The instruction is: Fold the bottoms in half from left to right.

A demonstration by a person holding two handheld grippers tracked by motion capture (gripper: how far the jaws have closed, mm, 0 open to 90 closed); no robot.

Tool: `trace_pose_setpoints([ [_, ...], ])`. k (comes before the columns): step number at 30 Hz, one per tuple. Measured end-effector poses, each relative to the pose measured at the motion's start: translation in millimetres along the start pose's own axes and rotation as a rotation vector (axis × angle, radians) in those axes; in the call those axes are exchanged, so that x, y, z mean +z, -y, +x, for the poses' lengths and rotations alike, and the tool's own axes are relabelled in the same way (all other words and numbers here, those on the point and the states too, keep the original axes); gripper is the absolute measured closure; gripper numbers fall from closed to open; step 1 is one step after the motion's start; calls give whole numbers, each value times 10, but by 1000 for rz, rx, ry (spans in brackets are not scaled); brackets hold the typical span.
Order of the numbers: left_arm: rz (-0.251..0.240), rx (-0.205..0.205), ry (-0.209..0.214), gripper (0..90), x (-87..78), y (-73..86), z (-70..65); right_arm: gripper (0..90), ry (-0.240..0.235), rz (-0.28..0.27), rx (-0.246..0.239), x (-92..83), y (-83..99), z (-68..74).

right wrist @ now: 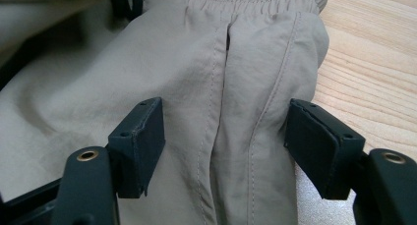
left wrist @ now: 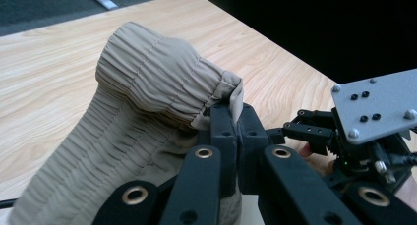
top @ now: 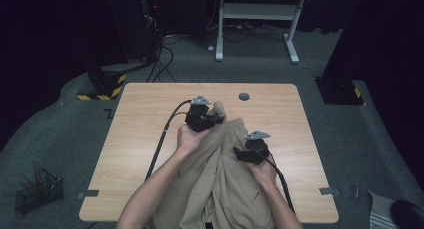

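Beige trousers (top: 225, 184) lie bunched on the wooden table (top: 145, 119), running from its middle down to the near edge. My left gripper (top: 214, 120) is shut on their gathered elastic waistband (left wrist: 157, 72), pinching the hem edge between its fingertips (left wrist: 235, 119) and lifting it off the table. My right gripper (top: 239, 154) hovers to the right over the cloth. In the right gripper view it (right wrist: 226, 136) stands open, a seamed fold of the trousers (right wrist: 196, 63) lying between the two wide-apart pads. A hand holds each gripper.
A round cable hole (top: 244, 96) sits near the table's far edge. On the floor are a black wire basket (top: 37, 191) at the left, a yellow-and-black striped base (top: 102, 86) and a white desk frame (top: 257, 14) behind. Bare wood (right wrist: 373, 63) lies right of the trousers.
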State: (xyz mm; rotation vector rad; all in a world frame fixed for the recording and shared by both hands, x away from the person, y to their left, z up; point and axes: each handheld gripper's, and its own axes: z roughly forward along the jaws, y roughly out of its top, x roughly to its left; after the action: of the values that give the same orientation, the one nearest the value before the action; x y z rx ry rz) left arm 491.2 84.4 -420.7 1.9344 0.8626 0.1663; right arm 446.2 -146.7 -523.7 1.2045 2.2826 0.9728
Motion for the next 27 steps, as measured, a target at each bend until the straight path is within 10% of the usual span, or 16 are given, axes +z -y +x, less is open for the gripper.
trace_pose_setpoints([
  [27,176,-4,6,861,960,323,-105,311,2,2,1,-2,0,5],
])
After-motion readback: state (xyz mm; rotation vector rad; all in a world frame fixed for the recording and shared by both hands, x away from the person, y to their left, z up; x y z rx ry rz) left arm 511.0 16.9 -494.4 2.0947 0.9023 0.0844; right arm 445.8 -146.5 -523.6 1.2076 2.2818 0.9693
